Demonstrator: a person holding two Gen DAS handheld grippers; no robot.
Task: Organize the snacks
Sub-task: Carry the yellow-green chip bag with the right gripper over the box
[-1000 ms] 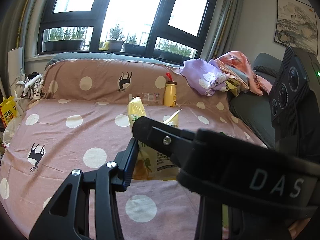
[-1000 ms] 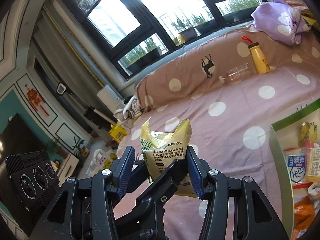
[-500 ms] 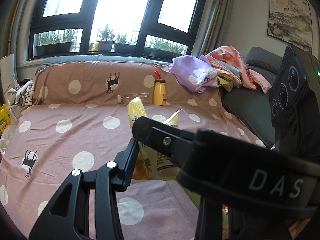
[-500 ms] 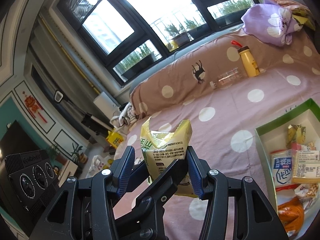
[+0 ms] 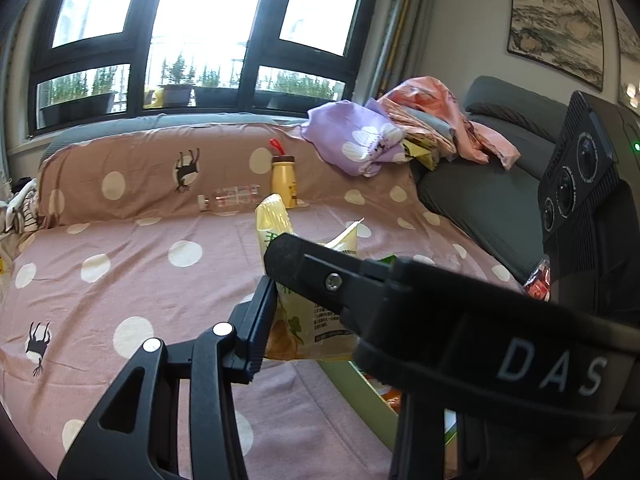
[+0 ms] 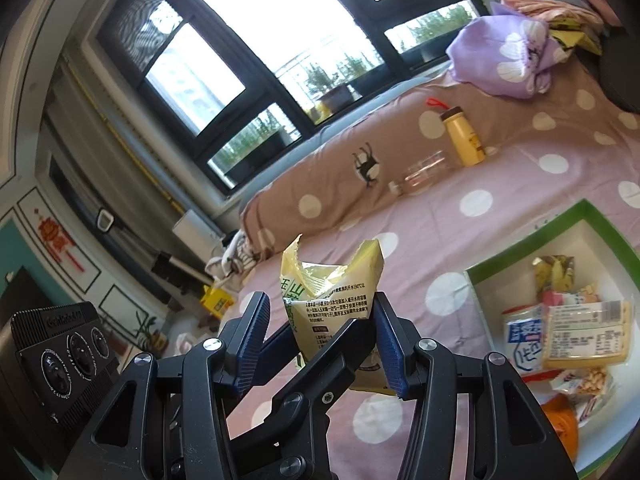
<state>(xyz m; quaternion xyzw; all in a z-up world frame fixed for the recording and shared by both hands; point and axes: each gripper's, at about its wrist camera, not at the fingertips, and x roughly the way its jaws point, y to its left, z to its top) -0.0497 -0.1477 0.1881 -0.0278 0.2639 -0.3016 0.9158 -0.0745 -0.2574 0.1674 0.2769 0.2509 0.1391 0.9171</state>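
Pale yellow snack bag (image 6: 336,300) — torn top, creased, green print — pinched by both grippers: left (image 5: 276,312), right (image 6: 320,340).

Left gripper (image 5: 316,300): jaws narrowed, pads pressed on one bag (image 5: 304,312), pointed slightly downward. Right gripper (image 6: 320,332): jaws clamped on the same bag (crossing the left one), likewise angled slightly downward.

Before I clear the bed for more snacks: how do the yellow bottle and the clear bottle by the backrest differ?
The yellow bottle stands upright; the clear bottle lies on its side. The yellow bottle is opaque with a dark cap and a red loop; the clear bottle is see-through with a pale cap. Both rest on the dotted sheet, side by side.
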